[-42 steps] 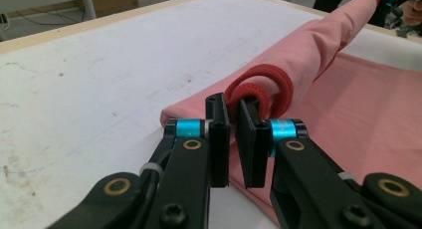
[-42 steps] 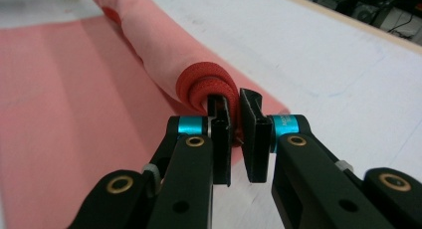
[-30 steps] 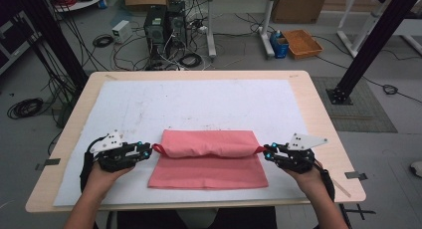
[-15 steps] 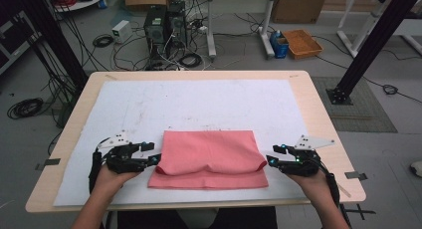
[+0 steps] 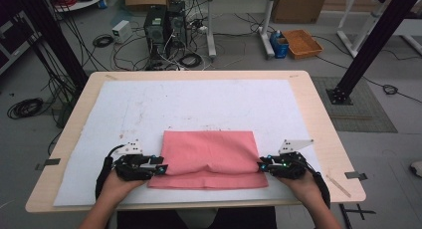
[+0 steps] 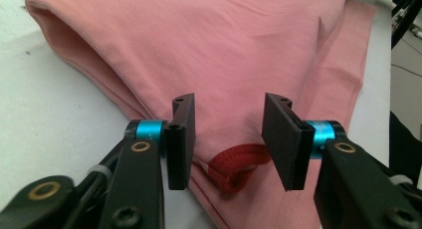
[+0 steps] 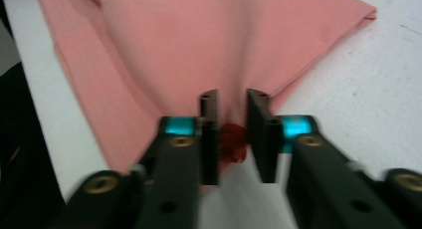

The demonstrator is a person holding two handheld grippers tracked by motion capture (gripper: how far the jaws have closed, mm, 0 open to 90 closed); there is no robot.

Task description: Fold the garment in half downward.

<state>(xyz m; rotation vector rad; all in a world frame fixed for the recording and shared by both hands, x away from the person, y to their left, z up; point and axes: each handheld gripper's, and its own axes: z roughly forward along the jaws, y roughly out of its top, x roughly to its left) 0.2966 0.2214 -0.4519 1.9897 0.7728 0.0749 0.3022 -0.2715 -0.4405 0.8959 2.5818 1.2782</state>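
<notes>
A pink cloth lies folded on the white mat near the table's front edge. My left gripper is at the cloth's left edge. In the left gripper view its jaws straddle the cloth and a red cord; they have just been closing, with a gap still at both pads. My right gripper is at the right edge. In the right gripper view its jaws have just been closing and stand narrow, pinching a ridge of the cloth with the red cord between them.
The mat covers most of the wooden table. Beyond the table's far edge the floor holds computer cases, tangled cables and an orange tray. A black post stands at the right.
The bunched roll along the cloth's far side has been laid flat. Both grippers have shifted a little toward the near edge, opened, and then closed in again at the cloth's side edges.
</notes>
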